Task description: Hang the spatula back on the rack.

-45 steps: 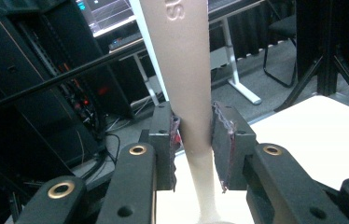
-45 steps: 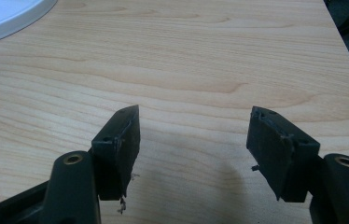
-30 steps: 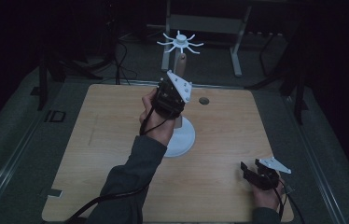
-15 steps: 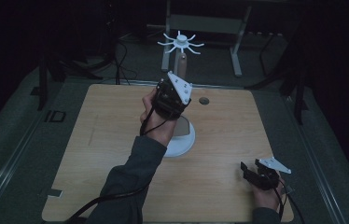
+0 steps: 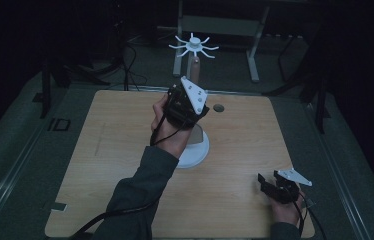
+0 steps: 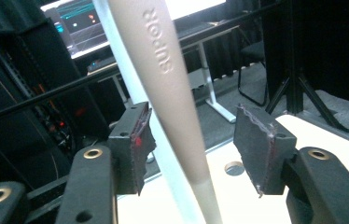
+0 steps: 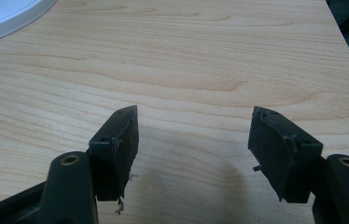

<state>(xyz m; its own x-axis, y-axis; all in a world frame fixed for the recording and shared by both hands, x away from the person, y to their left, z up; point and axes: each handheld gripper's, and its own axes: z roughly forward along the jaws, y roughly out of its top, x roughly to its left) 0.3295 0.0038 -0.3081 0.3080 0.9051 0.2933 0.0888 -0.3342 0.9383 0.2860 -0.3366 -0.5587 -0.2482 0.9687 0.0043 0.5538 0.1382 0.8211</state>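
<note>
Up at the middle of the bench (image 5: pixel 125 150), toward its far edge, the left gripper (image 5: pixel 187 106) is raised off the wood, the person's left hand (image 5: pixel 167 131) wrapped round it and the dark sleeve (image 5: pixel 135 192) reaching in from the near edge. Look along it in the left gripper view: the left gripper (image 6: pixel 189 151) stands wide, and a beige tapering handle (image 6: pixel 165 84) stamped SUPOR hangs between the jaws, closer to the left-hand pad (image 6: pixel 137 144), with air showing on both sides, so nothing is clamped. Just behind the handle runs a white pole (image 6: pixel 163 154). In the high view that pole belongs to a white rack: round base (image 5: pixel 195 152) sitting on the bench just beyond the hand, spoked crown (image 5: pixel 193 46) high above the far edge, the beige handle (image 5: pixel 195 67) dangling under it.

Over at the near right corner, the right gripper (image 5: pixel 275 186) sits low above the bench in the right hand (image 5: pixel 286 211). From the right gripper view, the right gripper (image 7: pixel 193 140) is spread wide over bare wood grain, holding nothing, a sliver of the white base (image 7: pixel 4 16) far off at the top left.
</note>
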